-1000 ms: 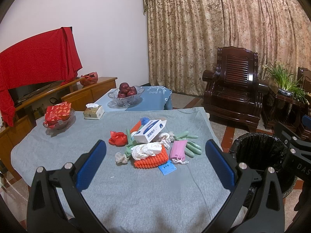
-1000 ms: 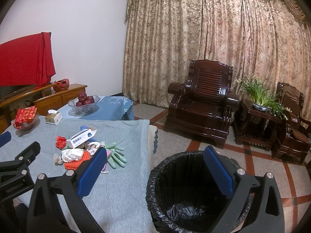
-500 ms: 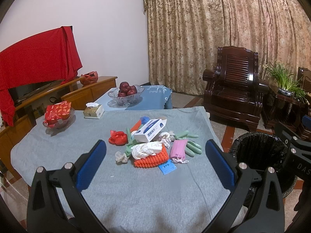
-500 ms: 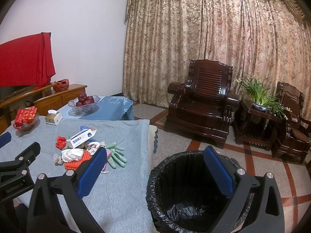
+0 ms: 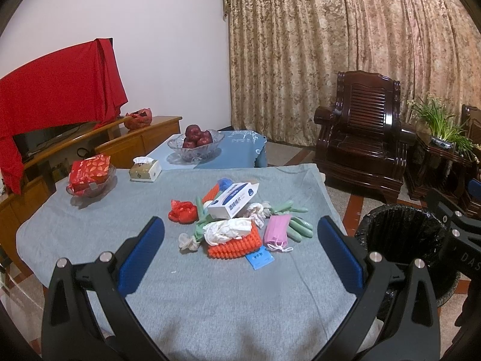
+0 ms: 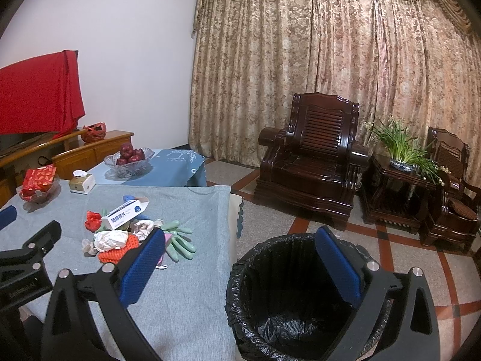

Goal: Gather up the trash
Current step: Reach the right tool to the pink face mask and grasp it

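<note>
The trash is a small mixed heap in the middle of the grey table cloth [image 5: 90, 231]: a white and blue box [image 5: 233, 200], an orange ridged piece [image 5: 234, 245], a pink face mask [image 5: 278, 230], green gloves [image 5: 296, 225], crumpled white paper [image 5: 228, 228], a red wrapper [image 5: 182, 212]. The bin [image 6: 288, 294] with black liner stands on the floor just beside the table, nothing visible inside. Left gripper [image 5: 240, 254] and right gripper [image 6: 240, 266] are both spread wide, holding nothing

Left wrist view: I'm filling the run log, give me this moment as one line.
phase: start | left gripper: open, empty | right gripper: open, empty | trash pile: untouched on table | bin: beside table
</note>
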